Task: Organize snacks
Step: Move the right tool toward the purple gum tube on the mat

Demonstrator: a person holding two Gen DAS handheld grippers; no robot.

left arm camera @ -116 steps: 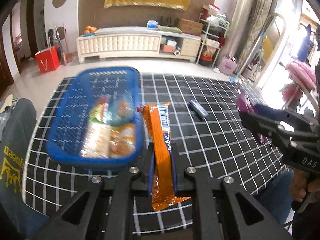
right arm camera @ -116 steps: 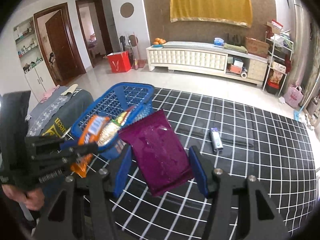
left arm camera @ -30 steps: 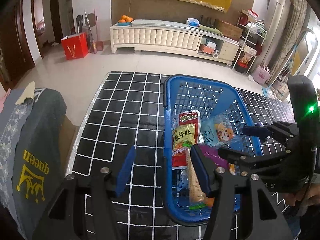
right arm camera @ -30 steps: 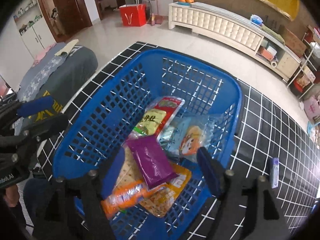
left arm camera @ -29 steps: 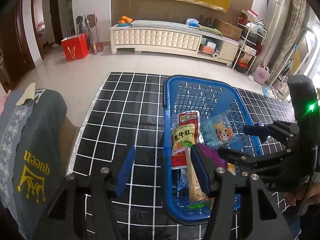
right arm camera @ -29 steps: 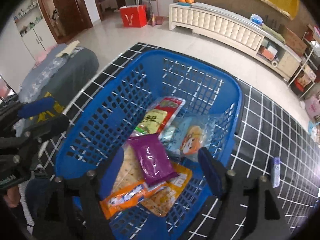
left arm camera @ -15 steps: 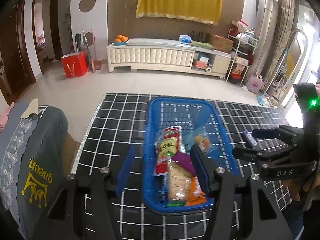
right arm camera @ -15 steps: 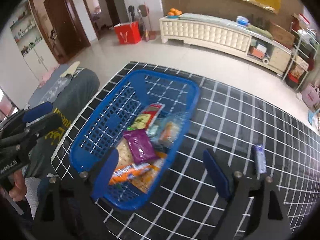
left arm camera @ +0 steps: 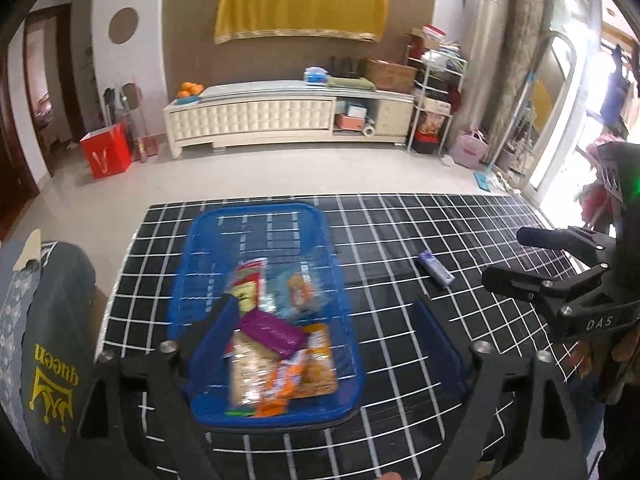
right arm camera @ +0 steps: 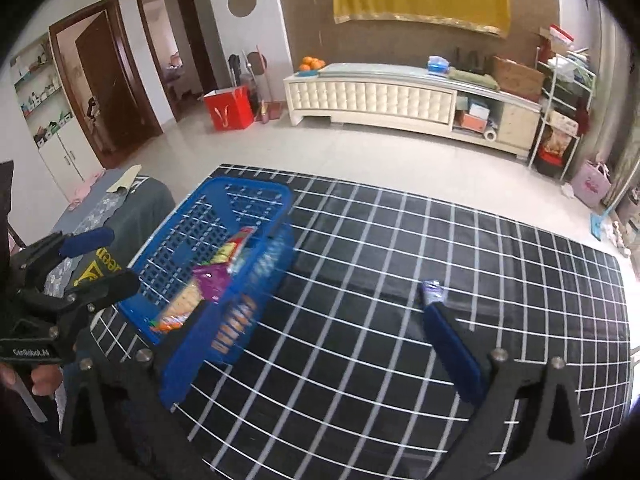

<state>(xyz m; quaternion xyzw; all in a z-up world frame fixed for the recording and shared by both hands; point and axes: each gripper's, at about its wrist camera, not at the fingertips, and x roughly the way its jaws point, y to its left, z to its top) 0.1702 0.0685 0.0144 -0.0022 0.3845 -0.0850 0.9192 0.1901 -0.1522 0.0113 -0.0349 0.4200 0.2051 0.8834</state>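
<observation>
Left tool [left arm camera: 332,340]: spread wide, empty, above the blue basket [left arm camera: 200,248].
Right tool [right arm camera: 320,344]: spread wide, empty.
Snack packets [left arm camera: 276,356]: lay in the basket.
Small wrapped bar [right arm camera: 432,292]: lay alone on the checked counter [right arm camera: 360,360].

Read "DAS" in pale letters on the black body of the right tongs [left arm camera: 560,264]. Read "GenRobot.AI" on the left tongs [right arm camera: 92,258]. Saw "queen" in yellow, upside down above a crown, on the grey cloth [left arm camera: 52,360] left of the basket [left arm camera: 340,272]. Snack wrappers' print too blurred to read.
</observation>
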